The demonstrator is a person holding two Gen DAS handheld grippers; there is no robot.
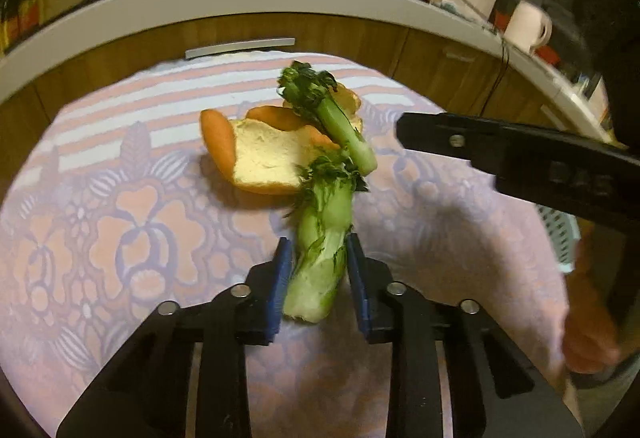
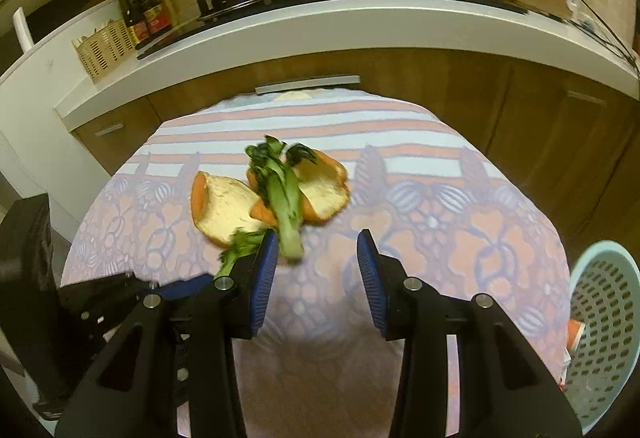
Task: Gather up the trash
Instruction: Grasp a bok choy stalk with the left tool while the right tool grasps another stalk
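Item: near vegetable stalk, pale cut end toward us, lying on the patterned tablecloth. We found the left gripper straddling its thick lower part, blue pads hard against both sides; we judged it grasped. Second stalk lay across the orange peel, its base touching the first stalk's leaves. Right gripper hung released, nothing between its jaws, beside the pile. Pale blue perforated basket stood off the table's right edge. Handling note: we thought a straight, slow lift best, so the leafy tip would not drag the peel; squeeze lightly, the stalk bruises
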